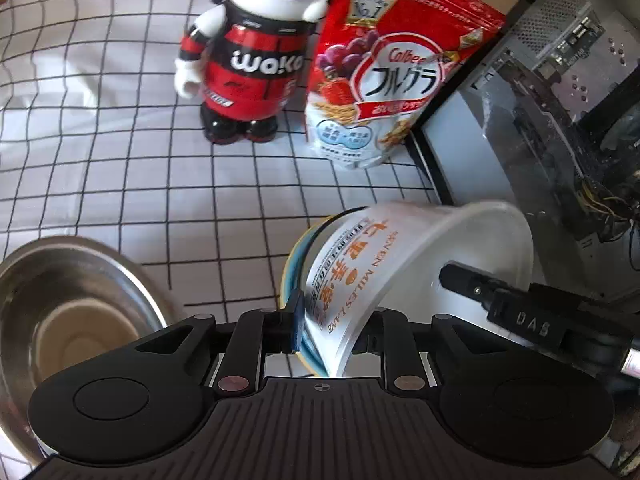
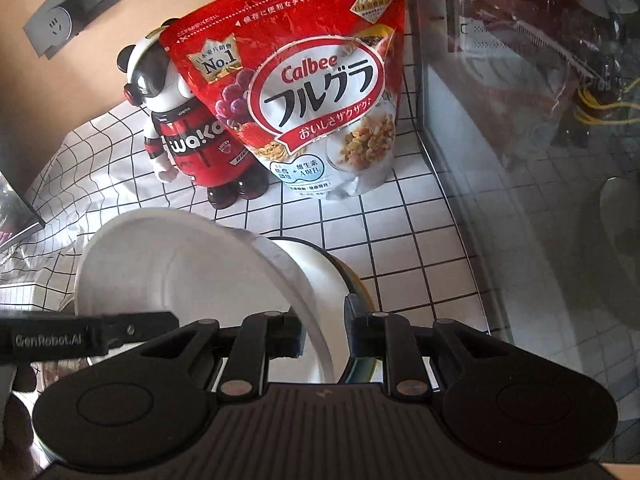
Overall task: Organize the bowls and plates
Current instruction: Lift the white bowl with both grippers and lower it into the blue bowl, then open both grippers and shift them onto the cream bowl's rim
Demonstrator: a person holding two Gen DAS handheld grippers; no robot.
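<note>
Here, white printed paper bowl (image 1: 384, 264) tilted, orange lettering, nested in blue-rimmed bowl (image 1: 294, 268)

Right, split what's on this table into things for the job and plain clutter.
For the job:
steel bowl
printed white bowl
blue-rimmed bowl, which the white one sits in

Just lying about:
cereal bag
toy figure
computer case
power strip

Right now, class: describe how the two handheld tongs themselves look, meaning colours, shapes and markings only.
Both tongs are matte black, with a ribbed base plate, two round domed caps and angular linkage arms with small metal pivot pins. The left tongs have blue-edged pads and a central crosshair mark. The right tongs match. White lettering shows on each: "DAS" on the right, "GenRobot.AI" on the left.
</note>
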